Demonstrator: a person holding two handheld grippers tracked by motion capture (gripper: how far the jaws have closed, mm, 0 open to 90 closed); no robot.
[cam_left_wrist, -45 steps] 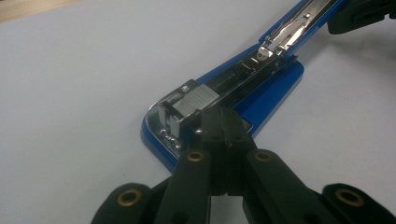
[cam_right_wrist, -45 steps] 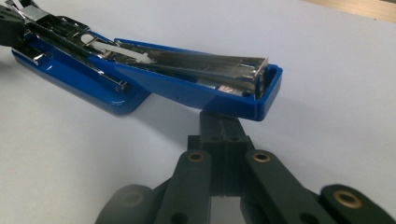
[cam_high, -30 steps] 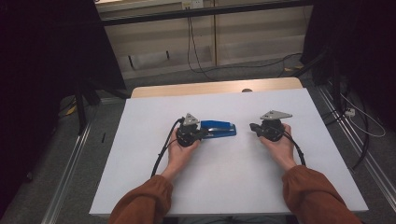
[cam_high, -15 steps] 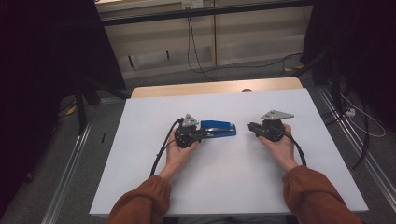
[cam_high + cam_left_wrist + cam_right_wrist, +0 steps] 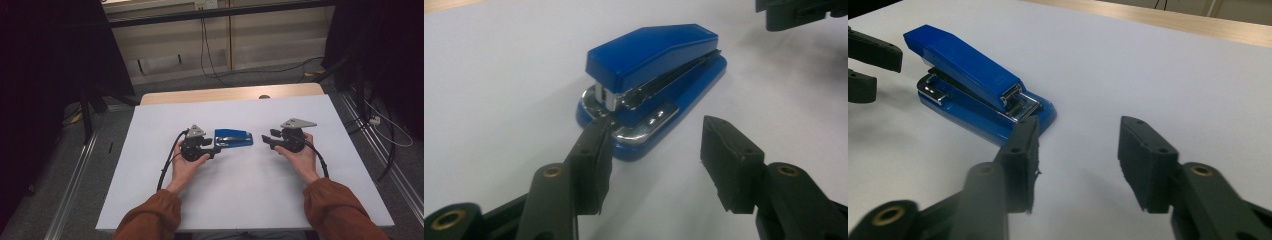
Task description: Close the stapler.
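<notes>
Stapler: the blue stapler (image 5: pixel 233 137) lies flat near the middle of the white table (image 5: pixel 150 200), lengthwise between the two grippers.
Left gripper: the left gripper (image 5: pixel 651 145) sits low just beside the stapler's metal-nosed end, jaws spread apart, nothing between them.
Right gripper: the right gripper (image 5: pixel 1078 142) faces the other end, near it, jaws likewise parted and empty.
Hands: each hand rests on the table.

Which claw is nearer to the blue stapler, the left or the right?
Left. The left claw, open, sits at the blue stapler's left end, almost touching. The right claw, also open, waits off its right end across a clear gap.
</notes>
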